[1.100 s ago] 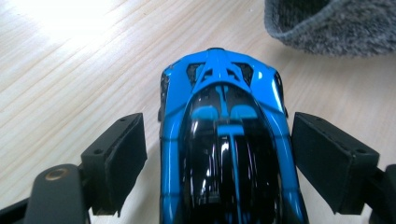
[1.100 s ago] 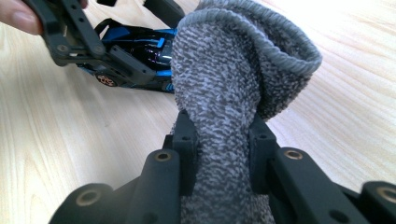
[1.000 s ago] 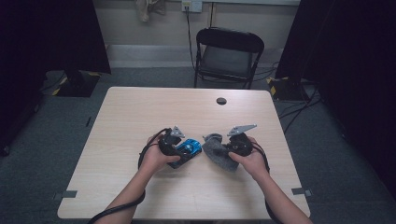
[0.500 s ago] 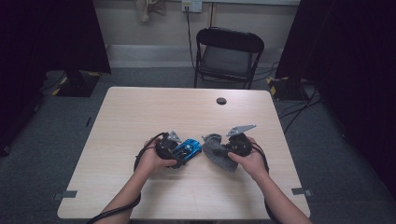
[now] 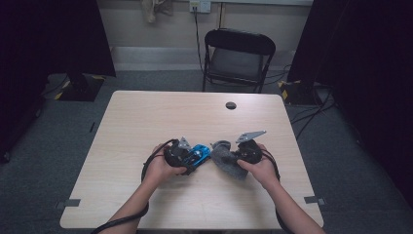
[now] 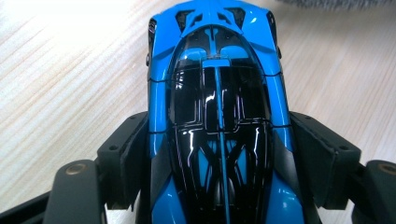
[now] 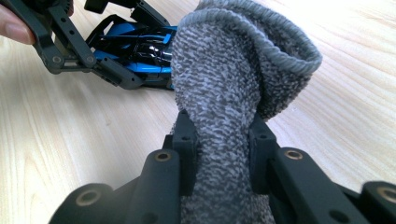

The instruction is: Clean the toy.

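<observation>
Toy car (image 6: 219, 116) between closing left jaws, sock (image 7: 233, 93) pinched right, mid-table

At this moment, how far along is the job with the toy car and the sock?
Done: the right gripper is shut on the sock, whose cuff gapes toward the car. In hand: the left gripper's jaws have just been closing around the car, pads at its sides; firm contact is unclear. Left: the car is outside the sock, probably to go in.
</observation>
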`<act>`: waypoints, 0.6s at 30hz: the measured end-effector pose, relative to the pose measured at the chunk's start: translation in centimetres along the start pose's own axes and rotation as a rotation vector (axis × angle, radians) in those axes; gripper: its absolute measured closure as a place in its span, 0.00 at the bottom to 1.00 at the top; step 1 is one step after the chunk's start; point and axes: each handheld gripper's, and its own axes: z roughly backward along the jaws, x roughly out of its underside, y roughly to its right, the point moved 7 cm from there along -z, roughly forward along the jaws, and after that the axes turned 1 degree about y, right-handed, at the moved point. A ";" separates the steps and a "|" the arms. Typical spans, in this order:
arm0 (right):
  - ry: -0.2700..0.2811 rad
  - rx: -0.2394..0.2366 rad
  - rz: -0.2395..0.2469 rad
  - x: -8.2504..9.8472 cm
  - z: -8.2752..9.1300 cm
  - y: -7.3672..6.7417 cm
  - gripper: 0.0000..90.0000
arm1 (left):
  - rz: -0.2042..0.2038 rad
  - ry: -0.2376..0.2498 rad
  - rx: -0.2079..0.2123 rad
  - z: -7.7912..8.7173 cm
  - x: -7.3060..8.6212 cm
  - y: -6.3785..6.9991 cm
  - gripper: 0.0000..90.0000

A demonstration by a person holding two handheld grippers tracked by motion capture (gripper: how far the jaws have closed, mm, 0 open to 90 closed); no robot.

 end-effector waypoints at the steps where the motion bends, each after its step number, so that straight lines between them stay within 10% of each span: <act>1: -0.001 0.001 0.000 0.0 0.1 0.0 0.80 | 0.002 0.006 0.003 0.0 -0.1 0.0 0.29; 18: 0.018 0.029 -0.021 0.4 2.0 1.4 0.80 | 0.012 0.038 0.003 -1.4 -3.5 0.9 0.30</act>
